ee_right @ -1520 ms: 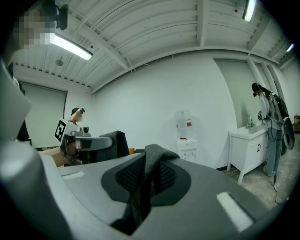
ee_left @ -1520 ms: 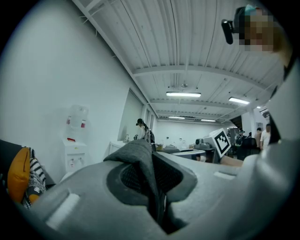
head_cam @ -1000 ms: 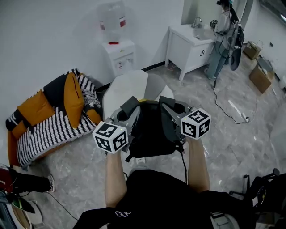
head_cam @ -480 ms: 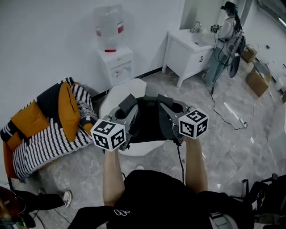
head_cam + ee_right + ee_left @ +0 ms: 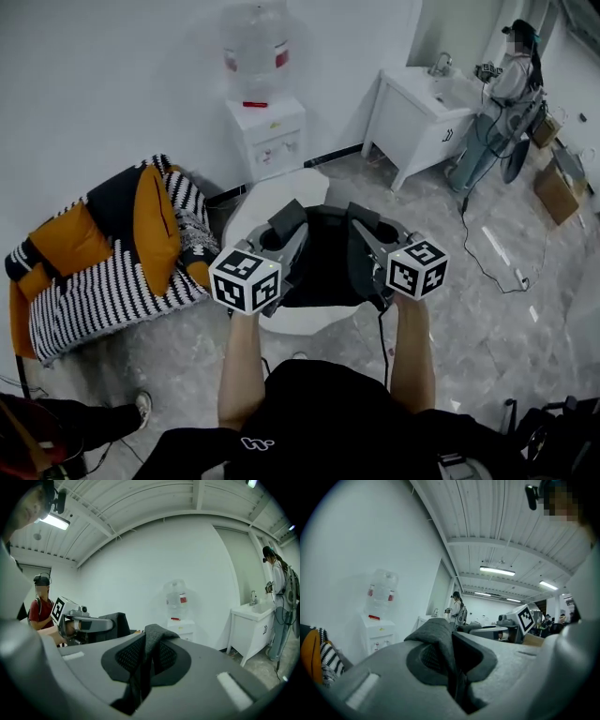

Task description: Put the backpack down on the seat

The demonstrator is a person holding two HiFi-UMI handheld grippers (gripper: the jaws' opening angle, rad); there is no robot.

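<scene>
here the backpack (image 5: 323, 272) hangs long axis down, straps (image 5: 437, 637) pinched in left gripper (image 5: 289, 221) and right gripper (image 5: 363, 221) jaws.

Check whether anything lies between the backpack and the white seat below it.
Nothing visible does. The backpack, straps clamped in the left gripper and right gripper, hangs over the white seat; what shows of the seat is bare.

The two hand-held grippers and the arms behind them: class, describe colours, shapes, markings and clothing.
The left gripper and right gripper are grey plastic with dark mesh-textured pads. Each carries a white cube with black square markers. A black cable hangs below the right one. The person wears a black top with a white logo, forearms unsleeved.
</scene>
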